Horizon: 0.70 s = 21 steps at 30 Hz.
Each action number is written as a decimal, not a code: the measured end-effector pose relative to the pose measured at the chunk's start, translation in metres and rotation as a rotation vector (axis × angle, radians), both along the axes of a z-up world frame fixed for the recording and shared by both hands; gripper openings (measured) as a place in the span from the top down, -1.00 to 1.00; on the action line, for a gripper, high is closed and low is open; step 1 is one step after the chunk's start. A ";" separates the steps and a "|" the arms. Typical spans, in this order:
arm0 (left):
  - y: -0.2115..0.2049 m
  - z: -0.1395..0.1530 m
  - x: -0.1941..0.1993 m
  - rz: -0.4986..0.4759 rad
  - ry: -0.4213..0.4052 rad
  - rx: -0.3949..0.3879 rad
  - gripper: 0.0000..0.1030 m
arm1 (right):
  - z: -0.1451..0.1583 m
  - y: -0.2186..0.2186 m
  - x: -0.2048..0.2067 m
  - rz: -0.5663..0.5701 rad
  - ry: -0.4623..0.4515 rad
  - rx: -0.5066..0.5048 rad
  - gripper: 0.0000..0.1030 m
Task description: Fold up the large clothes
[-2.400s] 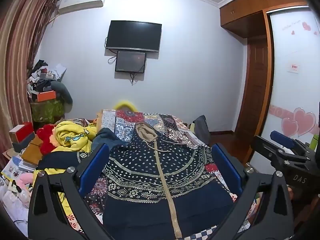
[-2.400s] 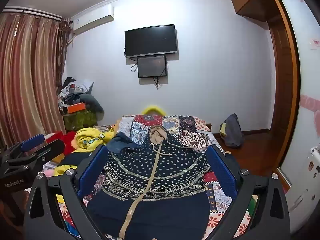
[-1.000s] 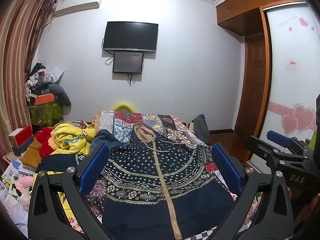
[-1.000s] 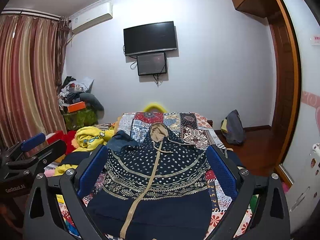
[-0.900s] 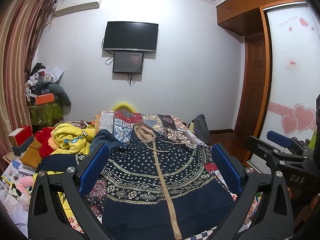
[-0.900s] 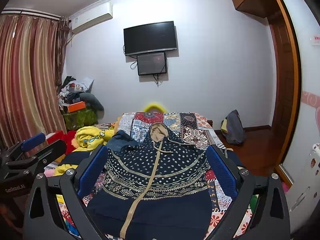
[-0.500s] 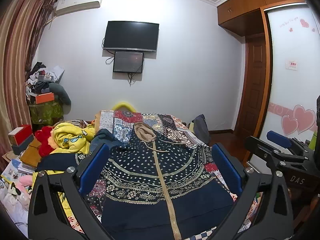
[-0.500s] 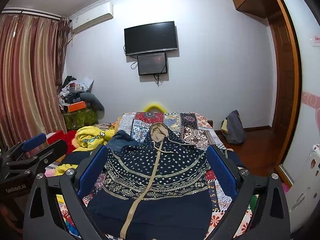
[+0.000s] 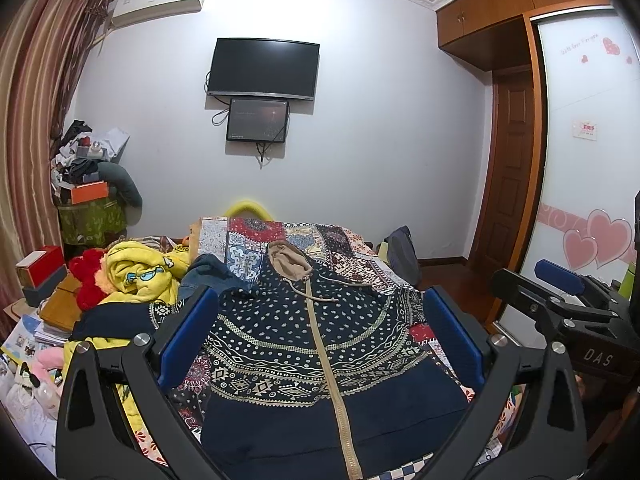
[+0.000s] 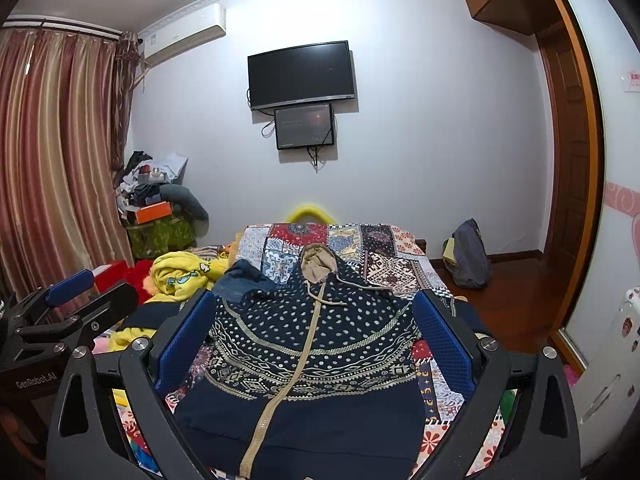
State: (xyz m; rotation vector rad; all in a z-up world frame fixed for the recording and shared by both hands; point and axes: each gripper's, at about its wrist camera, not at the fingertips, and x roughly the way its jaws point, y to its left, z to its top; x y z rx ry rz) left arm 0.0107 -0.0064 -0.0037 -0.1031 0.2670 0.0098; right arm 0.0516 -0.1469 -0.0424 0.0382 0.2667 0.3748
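Note:
A navy hooded jacket (image 9: 320, 344) with white patterns, a tan zipper and a tan hood lies flat, front up, on the patchwork bed cover (image 9: 304, 236). It also shows in the right wrist view (image 10: 316, 344). My left gripper (image 9: 320, 336) is open and empty, held above the jacket's near end. My right gripper (image 10: 312, 332) is open and empty, beside it on the right. Each gripper shows at the edge of the other's view: the right one (image 9: 560, 304) and the left one (image 10: 68, 308).
A yellow garment (image 9: 140, 272), a red plush and a denim piece (image 9: 208, 276) lie left of the jacket. Boxes and books are stacked at far left. A backpack (image 9: 400, 256) stands on the wooden floor at right. A wardrobe door (image 9: 580, 200) is at far right.
Both views have shifted only slightly. The jacket lies as before and both grippers stay open.

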 end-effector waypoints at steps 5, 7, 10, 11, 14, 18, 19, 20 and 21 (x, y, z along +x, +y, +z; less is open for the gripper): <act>0.002 -0.001 0.001 0.000 0.002 -0.003 -1.00 | 0.000 0.001 0.003 -0.002 0.008 -0.001 -0.90; 0.002 -0.001 0.002 0.000 0.003 -0.005 -1.00 | 0.000 0.001 0.005 -0.001 0.011 -0.001 -0.90; 0.005 -0.002 0.005 -0.001 0.007 -0.007 -1.00 | 0.000 0.001 0.008 -0.001 0.016 -0.002 -0.90; 0.006 -0.003 0.006 0.000 0.008 -0.008 -1.00 | 0.000 0.002 0.009 -0.001 0.019 -0.003 -0.90; 0.009 -0.005 0.011 0.000 0.015 -0.015 -1.00 | -0.001 0.004 0.014 -0.004 0.029 -0.006 -0.90; 0.017 -0.008 0.021 0.006 0.024 -0.023 -1.00 | -0.003 0.008 0.023 -0.007 0.045 -0.017 -0.90; 0.020 -0.009 0.025 0.010 0.026 -0.026 -1.00 | -0.003 0.008 0.025 -0.008 0.048 -0.019 -0.90; 0.023 -0.010 0.028 0.015 0.028 -0.028 -1.00 | -0.004 0.010 0.028 -0.012 0.053 -0.022 -0.90; 0.026 -0.011 0.032 0.021 0.031 -0.032 -1.00 | -0.005 0.011 0.032 -0.015 0.058 -0.023 -0.90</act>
